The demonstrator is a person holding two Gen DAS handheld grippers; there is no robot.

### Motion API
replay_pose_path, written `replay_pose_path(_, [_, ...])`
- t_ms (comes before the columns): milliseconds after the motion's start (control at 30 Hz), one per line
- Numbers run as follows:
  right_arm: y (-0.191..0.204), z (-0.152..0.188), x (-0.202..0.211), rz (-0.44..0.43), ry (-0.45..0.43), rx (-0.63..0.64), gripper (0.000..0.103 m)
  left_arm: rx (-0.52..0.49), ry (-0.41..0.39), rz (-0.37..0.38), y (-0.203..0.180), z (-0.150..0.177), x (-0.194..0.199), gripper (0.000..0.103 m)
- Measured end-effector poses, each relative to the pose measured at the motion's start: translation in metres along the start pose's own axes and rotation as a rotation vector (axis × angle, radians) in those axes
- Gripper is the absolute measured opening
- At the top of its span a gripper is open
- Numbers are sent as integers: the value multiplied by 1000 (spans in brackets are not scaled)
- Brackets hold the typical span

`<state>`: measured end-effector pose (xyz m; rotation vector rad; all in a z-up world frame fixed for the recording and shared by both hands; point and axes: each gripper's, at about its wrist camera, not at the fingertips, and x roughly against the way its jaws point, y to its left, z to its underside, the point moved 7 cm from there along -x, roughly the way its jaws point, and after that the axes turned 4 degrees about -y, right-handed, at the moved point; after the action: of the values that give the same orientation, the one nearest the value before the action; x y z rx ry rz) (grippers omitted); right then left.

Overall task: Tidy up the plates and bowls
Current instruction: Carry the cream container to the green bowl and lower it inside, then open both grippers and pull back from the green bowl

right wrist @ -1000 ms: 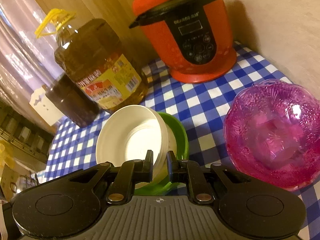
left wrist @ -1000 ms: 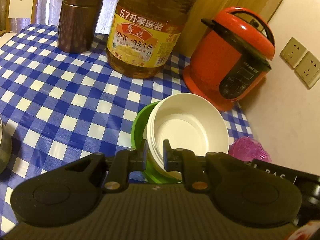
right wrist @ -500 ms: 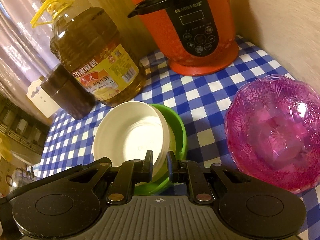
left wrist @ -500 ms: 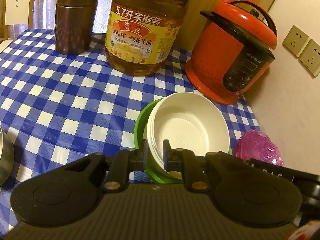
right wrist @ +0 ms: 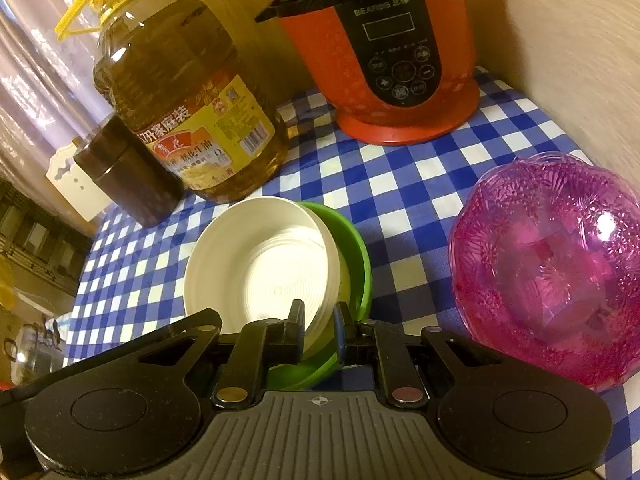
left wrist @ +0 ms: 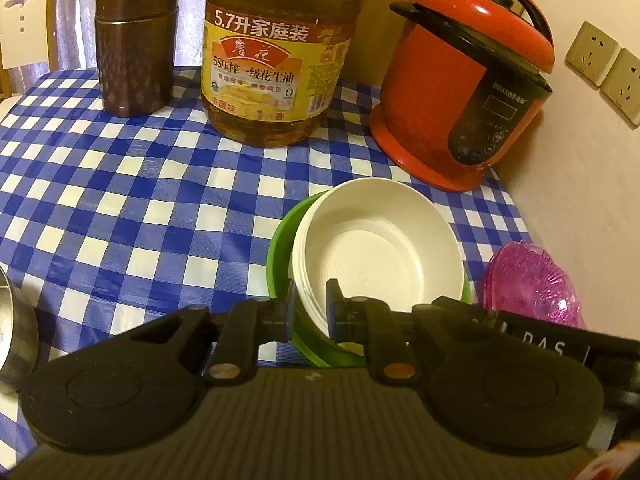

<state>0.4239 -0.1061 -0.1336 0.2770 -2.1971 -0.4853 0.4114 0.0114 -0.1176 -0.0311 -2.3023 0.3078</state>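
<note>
Left wrist view: the left gripper is clamped on the near rim of the white bowl, which sits tilted inside the green bowl at lower centre of the frame on the checked tablecloth, with the oil bottle and brown canister above and the red cooker at upper right. Right wrist view: the right gripper pinches the same white bowl's rim at lower centre, green bowl just behind it, and the pink bowl stands apart at right.
</note>
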Motion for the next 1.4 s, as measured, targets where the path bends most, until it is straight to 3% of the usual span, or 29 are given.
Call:
replay_pose_path(267, [-1, -2, -3, -12, 18, -8, 17, -14, 1, 1, 0, 0, -1, 16])
replay_pose_path(500, [2, -7, 4, -38, -15, -13, 38, -40, -58, -5, -4, -8, 9, 34])
replay_pose_path(700, [-2, -13, 18, -60, -63, -48, 39, -2, -105, 18, 2, -12, 27, 34])
replay_pose_path(967, [0, -3, 44, -64, -76, -61, 39, 31, -109, 36, 8, 1, 57, 34])
replay_pose_path(1400, [17, 61, 90, -32, -30, 13, 39, 73, -68, 14, 35, 57, 118, 35])
